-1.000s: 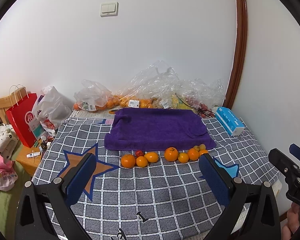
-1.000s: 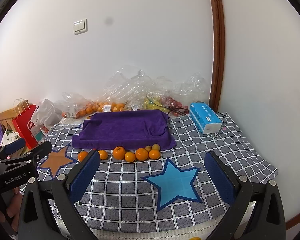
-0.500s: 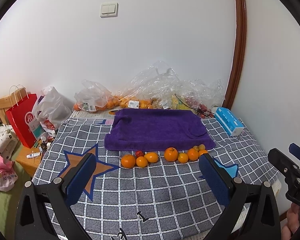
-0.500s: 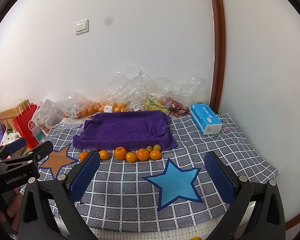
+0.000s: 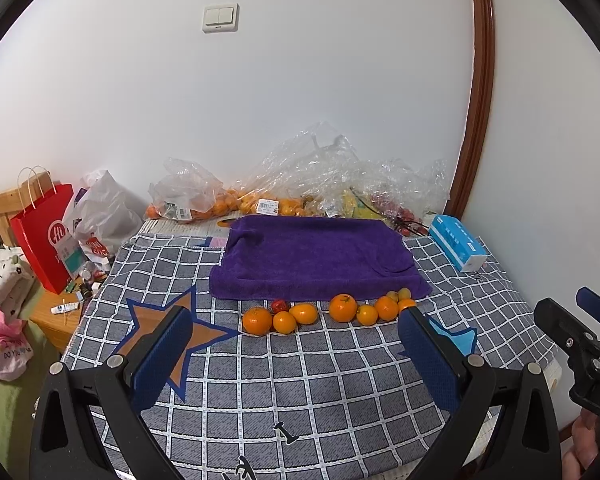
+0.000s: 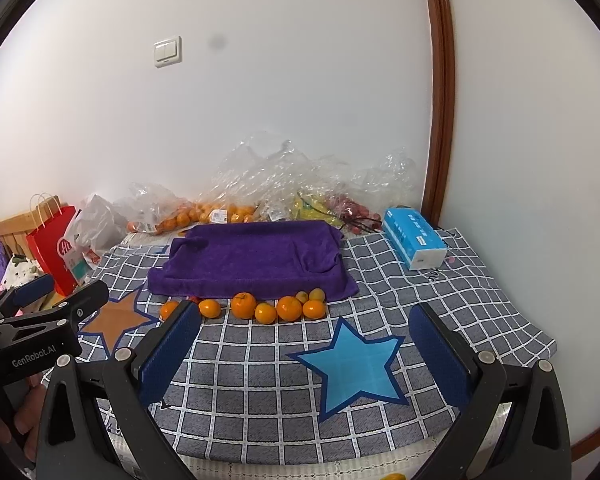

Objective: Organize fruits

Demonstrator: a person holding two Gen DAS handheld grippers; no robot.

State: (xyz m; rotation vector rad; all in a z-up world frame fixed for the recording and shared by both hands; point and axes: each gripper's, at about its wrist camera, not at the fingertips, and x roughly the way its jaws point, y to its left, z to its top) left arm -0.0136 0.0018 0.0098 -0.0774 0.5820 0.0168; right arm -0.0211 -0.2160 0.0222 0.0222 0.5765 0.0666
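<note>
You are holding both tools, left [image 5: 292, 354] and right [image 6: 306, 348], spread wide and empty; the fruit row [image 5: 332, 311] is lying unsorted beside the bare purple towel [image 5: 316, 258].

Both wrist views look forward over the bed, well back.
Shared at 12 o'clock: purple towel [image 5: 316, 256] [image 6: 256, 258], fruit row [image 5: 332, 310] [image 6: 256, 308].

Fruits [image 5: 342, 308] lie in a row before the towel [image 5: 316, 258].
</note>
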